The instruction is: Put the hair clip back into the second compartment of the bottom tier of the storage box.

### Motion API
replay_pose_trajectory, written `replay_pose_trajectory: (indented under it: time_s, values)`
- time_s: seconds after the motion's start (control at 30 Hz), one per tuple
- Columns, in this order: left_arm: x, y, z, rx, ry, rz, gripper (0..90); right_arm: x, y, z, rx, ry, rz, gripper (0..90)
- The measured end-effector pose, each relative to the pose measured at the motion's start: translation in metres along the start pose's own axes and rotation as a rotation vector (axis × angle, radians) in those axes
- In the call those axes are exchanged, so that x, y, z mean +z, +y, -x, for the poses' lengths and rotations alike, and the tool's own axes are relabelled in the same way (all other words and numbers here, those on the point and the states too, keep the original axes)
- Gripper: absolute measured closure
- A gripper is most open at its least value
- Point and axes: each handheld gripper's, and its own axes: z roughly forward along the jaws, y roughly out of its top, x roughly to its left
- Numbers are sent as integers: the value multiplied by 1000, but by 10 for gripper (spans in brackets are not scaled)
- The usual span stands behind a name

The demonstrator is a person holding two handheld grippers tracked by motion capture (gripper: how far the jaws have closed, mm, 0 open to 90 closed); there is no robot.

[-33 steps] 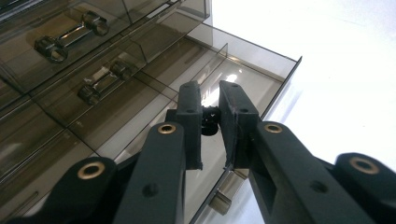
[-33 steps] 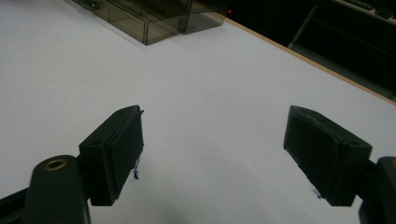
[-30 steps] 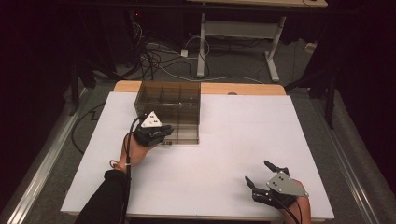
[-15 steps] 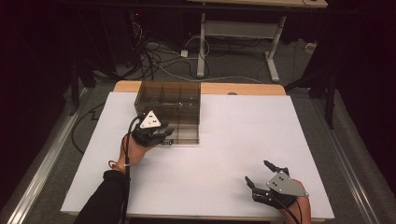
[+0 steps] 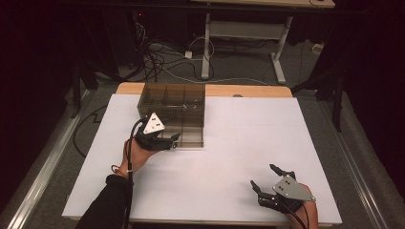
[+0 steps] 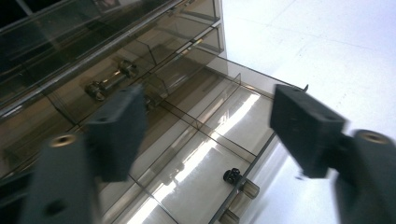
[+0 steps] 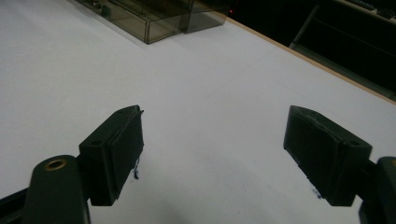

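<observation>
Now our left gripper (image 5: pixel 168 141) hangs over the smoky compartment box (image 5: pixel 191 98), jaws just opened and empty; below them a small black piece (image 6: pixel 231 175) lies in a near compartment, probably just dropped. Our right gripper (image 5: pixel 265 179) rests open-jawed on the bench (image 5: pixel 239 138).

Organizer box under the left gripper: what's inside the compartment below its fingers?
In the smoky clear organizer box, one small black part lies in the near compartment. The left gripper, whose fingers have just been opening, holds nothing. Its left finger covers the neighbouring compartment.
</observation>
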Motion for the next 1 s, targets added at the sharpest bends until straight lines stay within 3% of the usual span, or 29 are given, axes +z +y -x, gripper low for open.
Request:
replay_pose_trajectory:
  time_s: [0.17,0.47,1.0]
  values:
    - [0,-1,1,10,10,17,150,0,0,0,-4,1,1,200]
    - [0,-2,4,0,2,13,148,0,0,0,-4,1,1,200]
    - [-3,-5,28,61,-45,17,153,0,0,-1,-7,1,0,200]
